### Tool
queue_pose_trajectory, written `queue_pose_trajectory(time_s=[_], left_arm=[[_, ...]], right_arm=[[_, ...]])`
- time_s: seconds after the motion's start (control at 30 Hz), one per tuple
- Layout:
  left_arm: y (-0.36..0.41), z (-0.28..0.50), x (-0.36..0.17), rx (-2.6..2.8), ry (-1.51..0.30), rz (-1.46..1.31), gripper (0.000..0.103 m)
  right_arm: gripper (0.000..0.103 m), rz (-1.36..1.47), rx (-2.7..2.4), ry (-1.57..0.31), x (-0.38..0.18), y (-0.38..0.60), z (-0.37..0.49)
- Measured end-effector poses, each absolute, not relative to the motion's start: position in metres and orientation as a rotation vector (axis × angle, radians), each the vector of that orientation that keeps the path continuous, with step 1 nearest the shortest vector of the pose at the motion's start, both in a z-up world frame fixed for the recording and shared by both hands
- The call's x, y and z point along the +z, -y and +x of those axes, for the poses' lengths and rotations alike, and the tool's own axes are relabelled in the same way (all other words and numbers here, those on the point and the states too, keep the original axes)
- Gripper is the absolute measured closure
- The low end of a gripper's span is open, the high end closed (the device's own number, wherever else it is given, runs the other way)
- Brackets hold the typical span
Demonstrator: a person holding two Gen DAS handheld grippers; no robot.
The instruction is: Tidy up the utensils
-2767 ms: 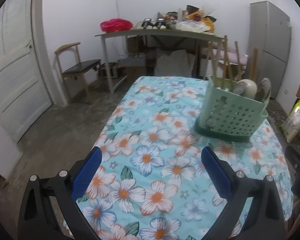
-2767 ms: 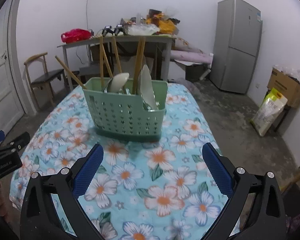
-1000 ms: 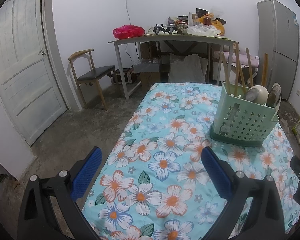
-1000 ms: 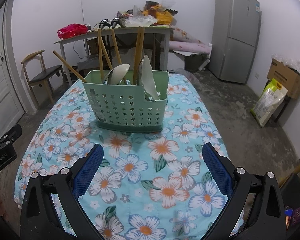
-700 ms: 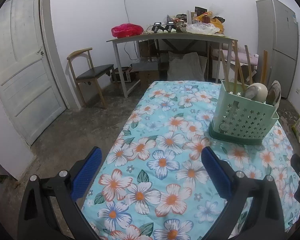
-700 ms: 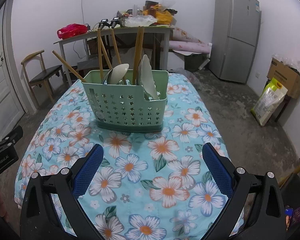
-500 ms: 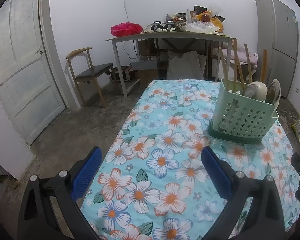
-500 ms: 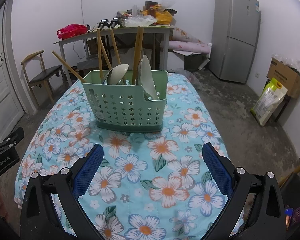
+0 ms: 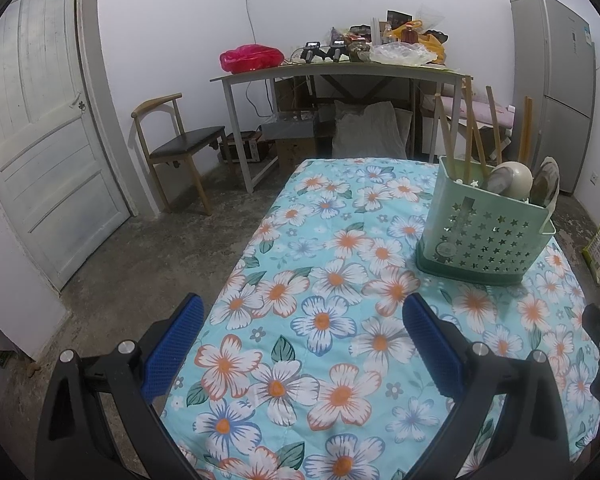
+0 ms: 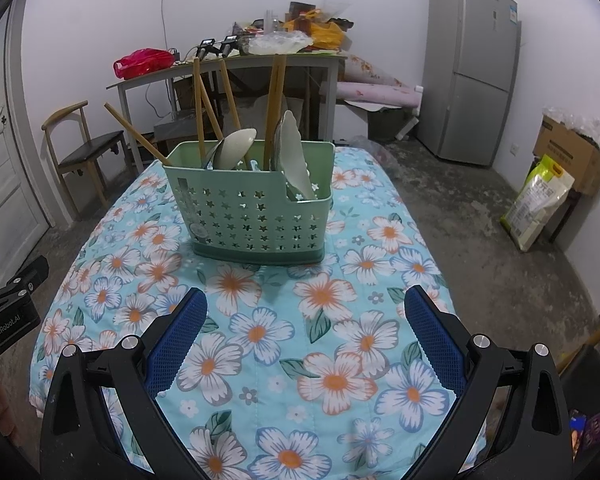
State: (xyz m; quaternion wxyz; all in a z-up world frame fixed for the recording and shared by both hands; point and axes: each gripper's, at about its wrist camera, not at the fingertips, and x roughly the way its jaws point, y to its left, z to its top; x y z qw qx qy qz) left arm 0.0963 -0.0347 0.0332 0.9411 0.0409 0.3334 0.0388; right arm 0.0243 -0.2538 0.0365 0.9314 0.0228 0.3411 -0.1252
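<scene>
Both my left gripper (image 9: 300,336) and right gripper (image 10: 306,320) gape wide, empty; the green utensil caddy (image 10: 252,216) ahead looks filled, so I'd approach gently, avoiding the chopsticks (image 10: 198,108).

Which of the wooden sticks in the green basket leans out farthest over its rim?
The lone wooden stick at the left corner of the green perforated plastic basket: it slants steeply left, while the others stand nearly upright.

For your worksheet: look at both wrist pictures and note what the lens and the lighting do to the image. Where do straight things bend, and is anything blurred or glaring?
Left wrist view: the door frame bows, corners go black, light is dim and even. Right wrist view: the fridge leans inward, the green basket is sharp, with no glare.
</scene>
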Motion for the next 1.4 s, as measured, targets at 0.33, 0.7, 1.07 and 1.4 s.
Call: queue_pose_trajectory(time_s=[0.33, 0.7, 1.07, 1.4], left_arm=[[0.0357, 0.0956, 0.0333, 0.078, -0.68, 0.084, 0.006], [0.0355, 0.0958, 0.0335, 0.079, -0.679, 0.084, 0.006], [0.0348, 0.0963, 0.0341, 0.078, -0.679, 0.084, 0.006], [0.0344, 0.0963, 0.0341, 0.078, -0.681, 0.082, 0.006]], right_arm=[[0.008, 0.047, -0.257, -0.693, 0.0386, 0.2532, 0.0234], [0.008, 0.045, -0.258, -0.693, 0.0393, 0.2526, 0.023], [0.008, 0.043, -0.257, -0.69, 0.0408, 0.2522, 0.0235], [0.008, 0.042, -0.258, -0.689, 0.0415, 0.2519, 0.024]])
